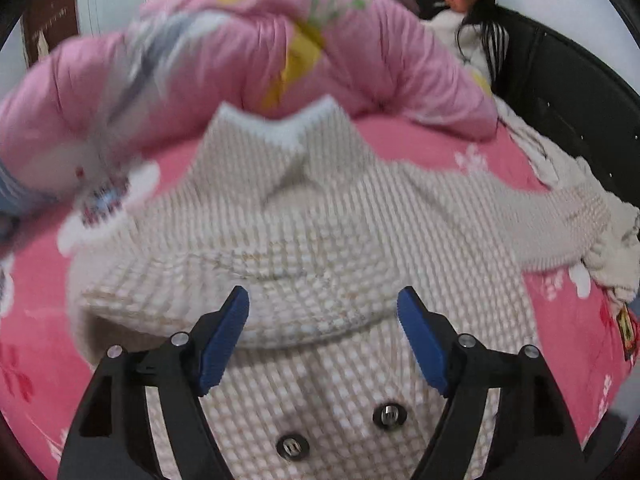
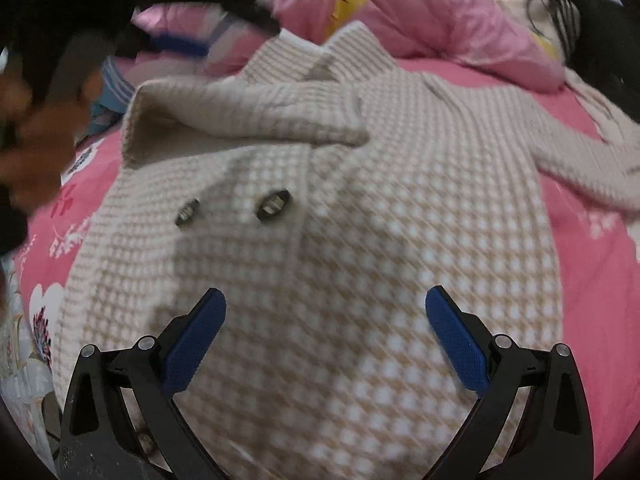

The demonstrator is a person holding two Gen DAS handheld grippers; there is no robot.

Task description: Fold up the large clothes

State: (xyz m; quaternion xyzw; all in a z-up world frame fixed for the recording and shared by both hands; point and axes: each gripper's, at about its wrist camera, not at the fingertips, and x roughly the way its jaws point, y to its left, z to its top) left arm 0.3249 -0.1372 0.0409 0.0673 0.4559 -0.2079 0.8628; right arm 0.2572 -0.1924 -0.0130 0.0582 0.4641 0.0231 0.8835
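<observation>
The checked coat [image 1: 320, 216] lay spread on the pink floral bedsheet [image 1: 36, 320], one sleeve [image 2: 248, 112] folded across its chest. My left tongs [image 1: 323, 300] and right tongs [image 2: 326, 300] hung above it, jaws apart, gripping nothing. A pink quilt [image 1: 360, 60] lay beyond.

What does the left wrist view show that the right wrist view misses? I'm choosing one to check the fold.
Only the left wrist view shows the sleeve's frayed end and the open left gripper. Only the right wrist view shows a blurred hand and the open right gripper. Both show the checked coat, its two buttons, one sleeve folded across, and the pink quilt.
</observation>
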